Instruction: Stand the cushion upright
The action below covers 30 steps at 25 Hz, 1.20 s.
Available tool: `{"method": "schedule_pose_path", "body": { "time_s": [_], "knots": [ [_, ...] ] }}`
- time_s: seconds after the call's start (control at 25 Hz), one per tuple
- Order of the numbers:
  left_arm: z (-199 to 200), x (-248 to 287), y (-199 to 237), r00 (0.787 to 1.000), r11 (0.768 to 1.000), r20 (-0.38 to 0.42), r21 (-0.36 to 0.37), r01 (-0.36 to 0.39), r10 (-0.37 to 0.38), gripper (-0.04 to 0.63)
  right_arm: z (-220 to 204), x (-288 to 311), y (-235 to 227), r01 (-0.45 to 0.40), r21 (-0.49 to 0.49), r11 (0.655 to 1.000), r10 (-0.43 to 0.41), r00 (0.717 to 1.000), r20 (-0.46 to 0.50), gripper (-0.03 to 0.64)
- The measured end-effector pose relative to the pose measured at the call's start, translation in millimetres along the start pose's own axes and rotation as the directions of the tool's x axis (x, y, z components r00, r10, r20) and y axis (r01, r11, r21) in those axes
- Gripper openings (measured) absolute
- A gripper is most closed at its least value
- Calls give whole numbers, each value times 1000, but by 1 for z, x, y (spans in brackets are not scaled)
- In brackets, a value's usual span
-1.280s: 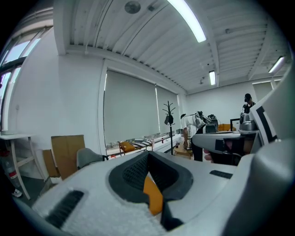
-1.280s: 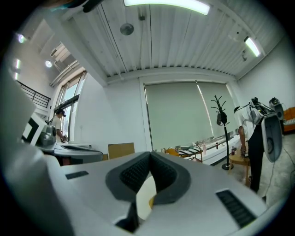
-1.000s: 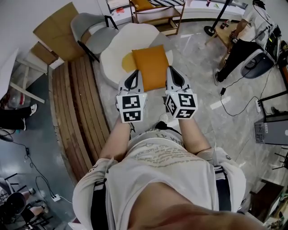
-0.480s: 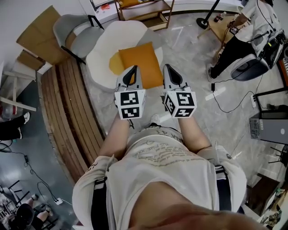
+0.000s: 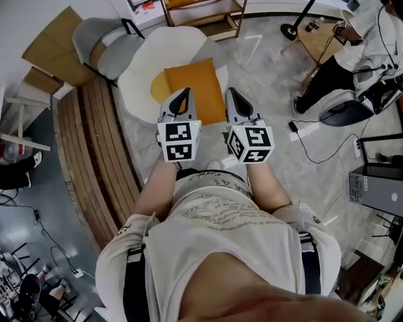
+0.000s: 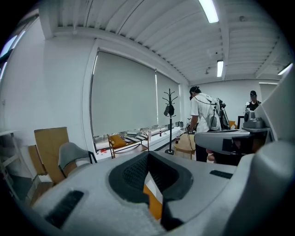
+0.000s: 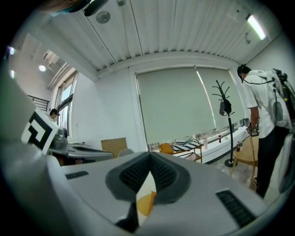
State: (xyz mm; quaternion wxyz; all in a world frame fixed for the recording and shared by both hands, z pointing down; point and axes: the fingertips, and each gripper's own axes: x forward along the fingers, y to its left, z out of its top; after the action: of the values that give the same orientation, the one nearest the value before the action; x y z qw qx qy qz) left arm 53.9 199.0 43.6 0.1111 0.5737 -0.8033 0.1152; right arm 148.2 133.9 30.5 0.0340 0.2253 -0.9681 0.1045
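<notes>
An orange square cushion point(image 5: 196, 85) lies flat on a white egg-shaped floor seat point(image 5: 151, 63) with a yellow yolk patch point(image 5: 158, 93). My left gripper point(image 5: 184, 93) hovers over the cushion's near left edge, its jaws shut and empty. Just off the near right edge is my right gripper point(image 5: 230, 92), shut with nothing held. In the left gripper view a sliver of the orange cushion point(image 6: 155, 203) shows below the closed jaws. The right gripper view shows a bit of the yolk patch point(image 7: 146, 203) under its closed jaws.
A grey chair point(image 5: 104, 45) and cardboard sheets point(image 5: 53, 47) stand at the far left beside a curved wooden slatted platform point(image 5: 94, 144). A wooden shelf point(image 5: 204, 12) is behind the seat. A person point(image 5: 343, 50) sits at the right, with cables point(image 5: 315, 135) on the floor.
Both grippers, shut throughout, have come forward with the person towards the egg seat. The left tip now overlaps the cushion's near left edge.
</notes>
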Motion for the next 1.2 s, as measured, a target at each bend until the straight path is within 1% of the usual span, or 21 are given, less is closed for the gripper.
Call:
{"method": "schedule_pose_path", "body": {
  "time_s": [0.16,0.28,0.48,0.6,0.68,0.88,1.04,1.2],
  "knots": [
    [-2,7,-5,1000,1000,-7,-22,22,-23,20,-7,1,-7,-5,15,1000,5,1000,-5,28],
    [-2,9,-3,1000,999,-7,-23,29,-29,21,-10,5,-7,-5,23,1000,6,1000,-10,28],
    [4,24,12,999,998,-4,-34,44,-44,21,-9,25,-2,-6,7,1000,6,1000,-23,28],
    [10,41,21,998,997,17,-34,66,-65,20,-5,42,-3,-7,-5,1000,7,1000,-22,28],
    [12,54,28,997,996,15,-31,81,-81,20,-1,55,-4,-4,-13,1000,3,1000,-17,28],
    [24,87,53,995,995,23,-30,96,-95,21,3,96,-5,10,-68,998,-13,999,-40,28],
    [33,115,81,995,993,27,-68,101,-99,21,8,132,-8,18,-87,996,-23,998,-52,28],
    [34,139,109,993,989,24,-90,115,-113,21,8,170,-10,39,-91,995,-46,997,-68,28]
  ]
}}
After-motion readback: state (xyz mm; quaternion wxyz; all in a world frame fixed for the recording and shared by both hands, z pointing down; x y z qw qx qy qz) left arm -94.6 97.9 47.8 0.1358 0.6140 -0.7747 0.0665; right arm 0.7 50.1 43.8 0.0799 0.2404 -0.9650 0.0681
